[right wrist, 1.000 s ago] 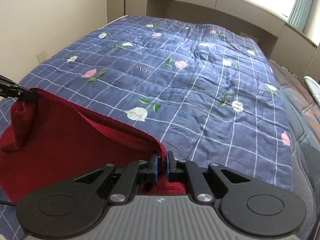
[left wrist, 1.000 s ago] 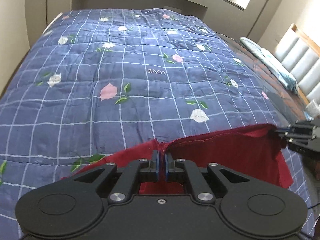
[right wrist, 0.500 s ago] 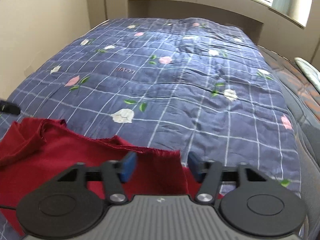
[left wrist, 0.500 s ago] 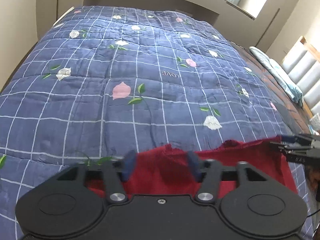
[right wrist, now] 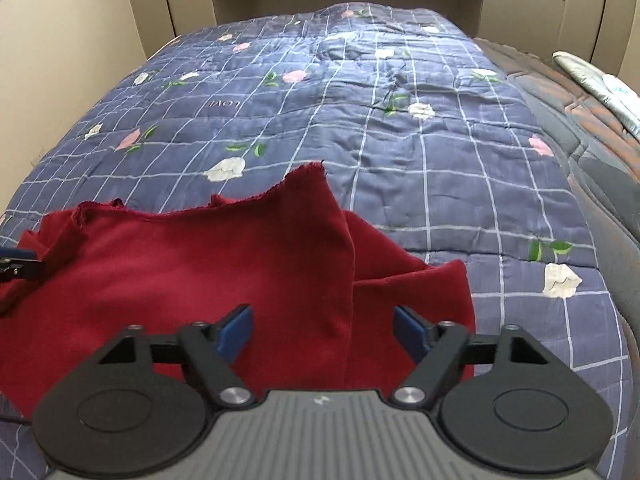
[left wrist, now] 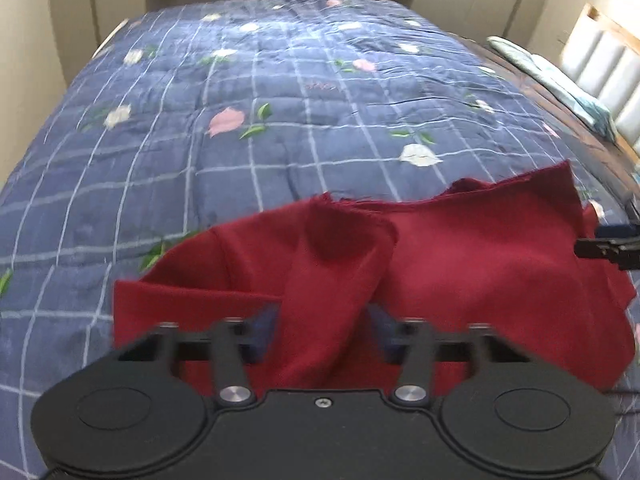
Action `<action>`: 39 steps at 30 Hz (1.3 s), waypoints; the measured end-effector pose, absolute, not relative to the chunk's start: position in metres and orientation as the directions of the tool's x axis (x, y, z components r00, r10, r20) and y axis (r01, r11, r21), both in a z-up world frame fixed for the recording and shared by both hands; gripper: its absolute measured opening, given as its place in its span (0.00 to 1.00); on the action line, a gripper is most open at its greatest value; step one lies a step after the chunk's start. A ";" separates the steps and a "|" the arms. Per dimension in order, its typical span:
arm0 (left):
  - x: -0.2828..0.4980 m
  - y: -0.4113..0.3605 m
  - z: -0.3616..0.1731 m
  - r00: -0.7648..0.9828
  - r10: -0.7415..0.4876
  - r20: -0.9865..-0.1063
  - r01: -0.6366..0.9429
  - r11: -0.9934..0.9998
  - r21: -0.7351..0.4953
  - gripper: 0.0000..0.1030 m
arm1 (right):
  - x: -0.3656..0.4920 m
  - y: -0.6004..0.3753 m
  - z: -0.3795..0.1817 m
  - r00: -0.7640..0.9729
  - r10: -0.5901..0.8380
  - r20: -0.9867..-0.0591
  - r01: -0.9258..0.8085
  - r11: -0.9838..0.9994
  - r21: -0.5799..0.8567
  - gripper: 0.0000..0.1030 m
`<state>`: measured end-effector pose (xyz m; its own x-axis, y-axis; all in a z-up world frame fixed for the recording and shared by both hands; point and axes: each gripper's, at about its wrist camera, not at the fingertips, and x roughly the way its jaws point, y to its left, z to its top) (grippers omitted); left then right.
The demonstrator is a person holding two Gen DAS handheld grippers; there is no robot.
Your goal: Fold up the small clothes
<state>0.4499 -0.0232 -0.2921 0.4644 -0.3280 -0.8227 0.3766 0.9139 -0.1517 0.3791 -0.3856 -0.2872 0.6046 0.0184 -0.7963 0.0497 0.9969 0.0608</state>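
A dark red garment (left wrist: pixel 460 264) lies rumpled on the blue floral quilt (left wrist: pixel 280 128), close in front of both grippers. In the left wrist view my left gripper (left wrist: pixel 324 336) is open, and a raised fold of the red cloth lies between its blue pads without being pinched. In the right wrist view the garment (right wrist: pixel 200 264) has one corner standing up toward the far side. My right gripper (right wrist: pixel 324 334) is open, its blue pads (right wrist: pixel 236 330) wide apart over the cloth. Each gripper's tip shows at the other view's edge (left wrist: pixel 612 246).
The quilt (right wrist: pixel 400 140) covers most of the bed. A bare mattress strip (right wrist: pixel 568 92) and a light blue pillow (left wrist: pixel 560 80) lie along the right. A padded headboard (left wrist: pixel 608 76) stands at the right, walls and a window ledge beyond.
Both grippers were shut on the garment's top edge a second ago. They opened, the cloth dropped onto the quilt, and both grippers have drawn back over it.
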 end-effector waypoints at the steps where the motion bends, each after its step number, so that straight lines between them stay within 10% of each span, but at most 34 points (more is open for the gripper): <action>1: 0.452 -0.020 -0.293 0.464 -0.323 -0.825 0.356 0.921 -0.161 0.22 | 0.381 -0.385 -0.286 0.609 0.012 -0.793 0.057 0.997 0.059 0.72; 9: 0.464 -0.002 -0.282 0.535 -0.260 -0.804 0.237 0.959 -0.153 0.05 | 0.413 -0.380 -0.285 0.618 -0.015 -0.786 0.043 0.999 0.015 0.18; 14: 0.471 0.014 -0.281 0.562 -0.092 -0.822 0.054 0.996 -0.075 0.22 | 0.416 -0.378 -0.286 0.639 -0.034 -0.769 0.053 0.999 0.000 0.17; 16: 0.468 0.018 -0.282 0.558 -0.052 -0.828 0.003 0.998 -0.060 0.34 | 0.413 -0.377 -0.289 0.637 -0.053 -0.769 0.060 0.998 -0.019 0.21; 20: 0.447 0.015 -0.279 0.580 0.015 -0.815 -0.043 0.999 -0.013 0.69 | 0.402 -0.380 -0.291 0.642 -0.103 -0.760 0.088 0.994 -0.061 0.70; 24: 0.425 0.006 -0.274 0.588 0.084 -0.804 -0.074 0.996 0.050 0.95 | 0.385 -0.387 -0.287 0.654 -0.142 -0.743 0.108 0.990 -0.095 0.91; 39: 0.378 0.015 -0.280 0.501 0.185 -0.845 -0.243 0.968 0.068 0.98 | 0.332 -0.402 -0.289 0.591 -0.231 -0.772 0.131 0.973 -0.191 1.00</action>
<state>0.3779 0.0155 -0.2797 0.5012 0.1855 -0.8452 -0.2434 0.9675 0.0680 0.3321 -0.4019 -0.2892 0.5915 -0.2311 -0.7725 0.1308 0.9729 -0.1909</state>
